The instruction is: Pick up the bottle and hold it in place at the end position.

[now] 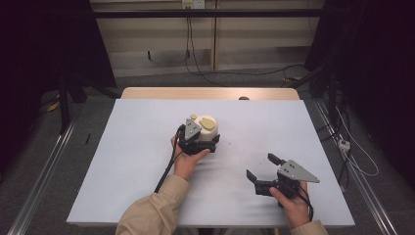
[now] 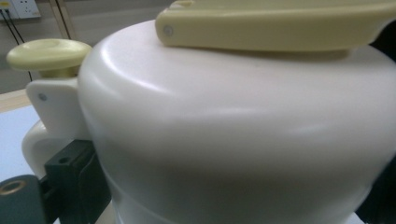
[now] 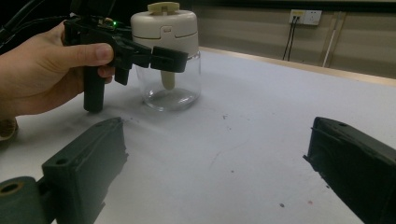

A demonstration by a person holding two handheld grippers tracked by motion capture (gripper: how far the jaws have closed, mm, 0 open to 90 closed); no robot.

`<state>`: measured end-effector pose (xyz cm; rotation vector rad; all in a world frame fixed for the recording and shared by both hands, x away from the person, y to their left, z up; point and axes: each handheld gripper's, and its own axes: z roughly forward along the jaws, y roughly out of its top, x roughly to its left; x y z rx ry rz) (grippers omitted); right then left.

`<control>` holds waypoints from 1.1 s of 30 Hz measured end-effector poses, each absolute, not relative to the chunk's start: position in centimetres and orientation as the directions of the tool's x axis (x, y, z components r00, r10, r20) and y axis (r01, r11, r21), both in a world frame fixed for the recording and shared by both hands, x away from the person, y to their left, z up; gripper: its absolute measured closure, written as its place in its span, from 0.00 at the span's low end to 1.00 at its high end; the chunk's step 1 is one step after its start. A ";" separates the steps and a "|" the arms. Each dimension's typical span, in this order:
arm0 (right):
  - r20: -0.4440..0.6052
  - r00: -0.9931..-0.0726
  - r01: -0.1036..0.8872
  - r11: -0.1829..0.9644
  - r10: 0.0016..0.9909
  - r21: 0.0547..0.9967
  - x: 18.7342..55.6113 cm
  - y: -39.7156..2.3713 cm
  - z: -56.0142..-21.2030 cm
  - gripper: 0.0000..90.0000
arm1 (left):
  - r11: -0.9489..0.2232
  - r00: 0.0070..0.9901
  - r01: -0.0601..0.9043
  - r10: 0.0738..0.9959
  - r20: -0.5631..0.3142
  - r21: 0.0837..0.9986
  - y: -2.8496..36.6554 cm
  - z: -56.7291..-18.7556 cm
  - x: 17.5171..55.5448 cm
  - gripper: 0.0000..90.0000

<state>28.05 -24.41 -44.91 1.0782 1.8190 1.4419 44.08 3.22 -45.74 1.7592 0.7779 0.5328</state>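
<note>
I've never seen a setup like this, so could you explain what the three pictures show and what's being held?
There is no robot arm: a person holds a hand-operated gripper in each hand at a table with a pale sheet on it. The high view looks down from above. The other two views come from cameras riding on the grippers. The left gripper has its jaws around a jar with a glass base and a cream lid, which stands on the table. The right gripper is open, holds nothing, and points toward the jar from a distance.

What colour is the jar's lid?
Cream white lid with a pale yellow knob; the right gripper view shows it best.
</note>
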 end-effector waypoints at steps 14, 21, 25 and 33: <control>0.080 -0.537 0.270 0.081 0.840 0.960 29.6 -23.0 -44.2 0.05 | -0.197 0.684 0.241 0.729 -0.022 0.950 3.2 -45.8 44.1 0.06; 0.093 -0.555 0.286 0.085 0.827 0.955 30.5 -22.1 -43.9 0.05 | -0.199 0.683 0.242 0.730 -0.021 0.950 3.2 -45.7 44.1 0.06; 0.095 -0.564 0.283 0.084 0.820 0.955 30.8 -21.7 -43.5 0.05 | -0.202 0.683 0.242 0.730 -0.019 0.949 3.2 -45.7 44.0 0.06; 0.098 -0.571 0.287 0.086 0.815 0.954 31.3 -21.3 -43.3 0.06 | -0.191 0.678 0.243 0.734 -0.026 0.951 3.2 -45.8 44.0 0.06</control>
